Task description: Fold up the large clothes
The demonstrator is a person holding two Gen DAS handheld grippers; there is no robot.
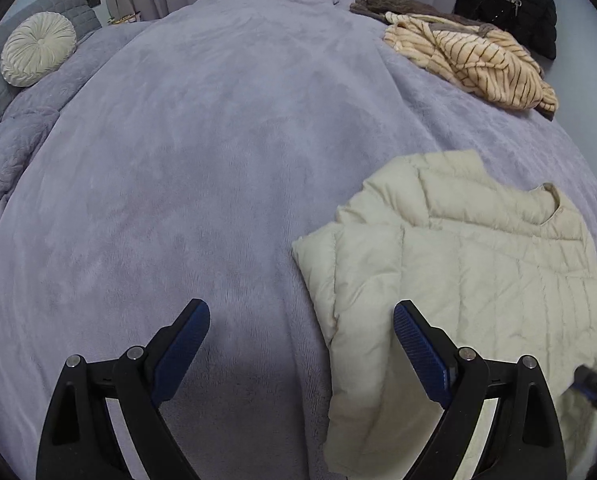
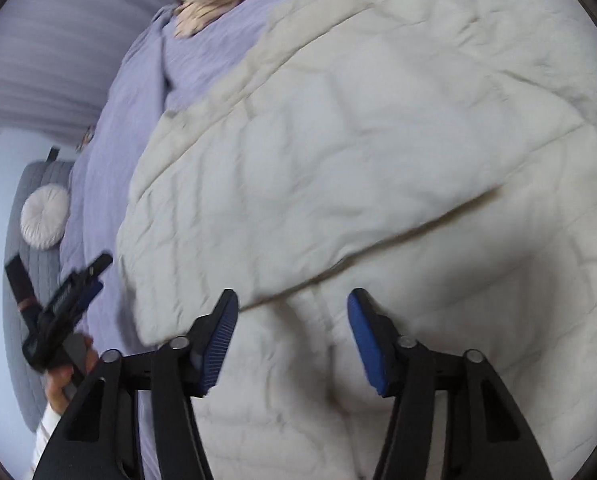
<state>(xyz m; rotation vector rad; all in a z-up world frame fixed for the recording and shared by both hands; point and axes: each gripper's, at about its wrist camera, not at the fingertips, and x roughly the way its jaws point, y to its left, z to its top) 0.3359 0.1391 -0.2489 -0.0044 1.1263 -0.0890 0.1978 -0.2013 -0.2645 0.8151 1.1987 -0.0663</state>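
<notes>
A cream quilted puffer jacket (image 1: 458, 272) lies on the lavender bed cover (image 1: 218, 160) at the right, partly folded, collar toward the far right. My left gripper (image 1: 301, 320) is open and empty, hovering over the jacket's left edge. In the right wrist view the jacket (image 2: 358, 140) fills the frame, with a folded flap lying across it. My right gripper (image 2: 292, 312) is open and empty just above the jacket below the flap's edge. The left gripper (image 2: 70, 296) shows at the left in a hand.
A striped beige garment (image 1: 474, 64) on a brown one (image 1: 394, 4) lies at the bed's far right. A black coat (image 1: 510, 4) hangs behind. A round cream cushion (image 1: 38, 48) rests on the grey headboard (image 1: 2, 80) at left. Curtains are behind.
</notes>
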